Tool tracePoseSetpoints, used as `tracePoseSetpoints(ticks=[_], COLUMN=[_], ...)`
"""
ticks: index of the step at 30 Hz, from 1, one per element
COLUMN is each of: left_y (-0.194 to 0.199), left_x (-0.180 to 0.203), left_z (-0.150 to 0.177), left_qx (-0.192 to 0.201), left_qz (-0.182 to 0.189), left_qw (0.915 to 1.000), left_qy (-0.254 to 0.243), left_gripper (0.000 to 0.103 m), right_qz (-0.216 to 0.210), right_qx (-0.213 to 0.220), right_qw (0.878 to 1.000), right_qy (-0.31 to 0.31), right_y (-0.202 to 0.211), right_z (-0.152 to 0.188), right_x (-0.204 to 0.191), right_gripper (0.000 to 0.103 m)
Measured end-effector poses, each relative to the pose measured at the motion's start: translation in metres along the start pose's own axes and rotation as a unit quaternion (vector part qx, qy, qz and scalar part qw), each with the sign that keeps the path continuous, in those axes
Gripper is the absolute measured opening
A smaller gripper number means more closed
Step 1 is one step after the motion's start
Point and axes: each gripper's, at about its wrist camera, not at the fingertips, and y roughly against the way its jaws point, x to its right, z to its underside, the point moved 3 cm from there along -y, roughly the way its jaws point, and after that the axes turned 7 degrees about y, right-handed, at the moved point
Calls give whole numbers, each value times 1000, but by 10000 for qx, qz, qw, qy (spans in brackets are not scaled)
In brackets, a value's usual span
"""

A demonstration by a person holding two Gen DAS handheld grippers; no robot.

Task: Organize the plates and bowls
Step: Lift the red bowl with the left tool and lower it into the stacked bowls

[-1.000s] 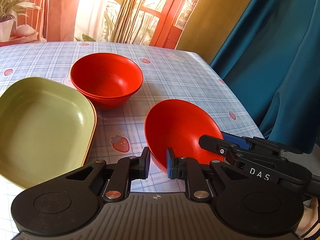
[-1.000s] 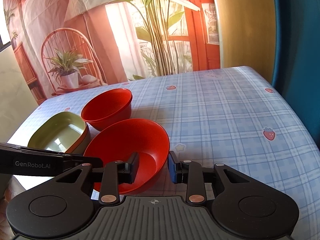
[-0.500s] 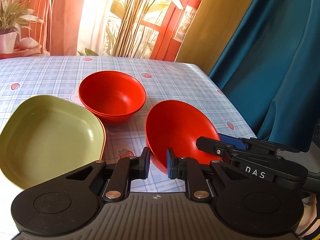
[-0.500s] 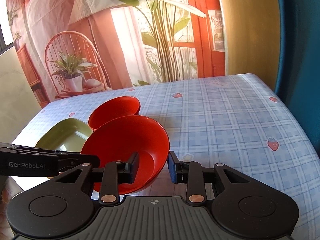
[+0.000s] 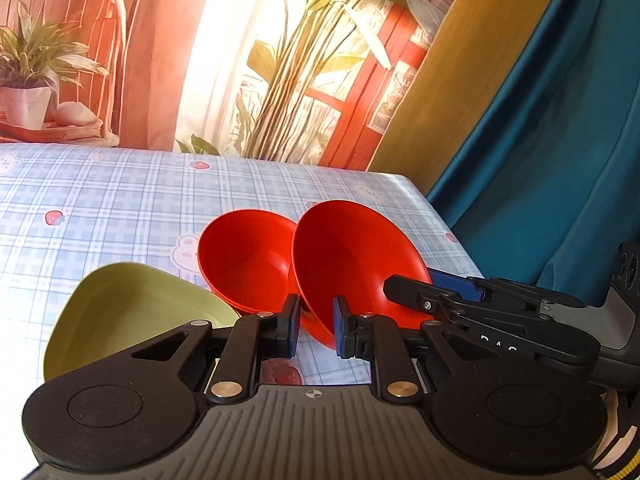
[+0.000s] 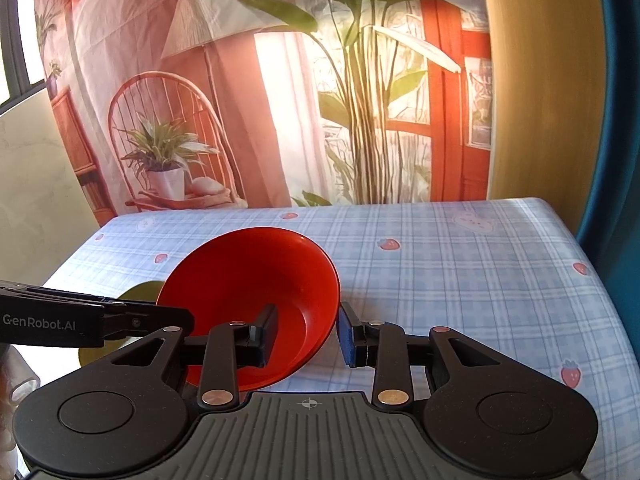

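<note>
Mid-frame in both wrist views, red bowl [image 5: 352, 264] hangs tilted above the tablecloth [image 6: 460, 264], rim pinched by left gripper [image 5: 316, 326] and right gripper [image 6: 306, 336] alike — level it, centre over stacked red bowls [image 5: 244, 260], lower gently.

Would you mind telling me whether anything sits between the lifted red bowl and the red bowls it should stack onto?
Nothing visible does. The lifted red plastic bowl, gripped at its rim by both the left gripper and the right gripper, hangs tilted just right of the stacked red bowls. The green plate lies farther left.
</note>
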Motion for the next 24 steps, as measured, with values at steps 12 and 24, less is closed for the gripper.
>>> tracePoseSetpoints(ticks=[12, 24], left_y=[-14, -48], left_x=[-26, -47], left_z=[-40, -42], left_qx=[54, -303], left_qz=[-182, -361], left_qw=[9998, 9989], left_qy=[71, 4], left_gripper=[18, 18], right_qz=[-195, -200], right_qx=[39, -79], right_qw=[9998, 9997], right_qy=[101, 75], right_y=[-40, -76], right_z=[-37, -32], right_x=[-11, -11], right_gripper=[30, 30])
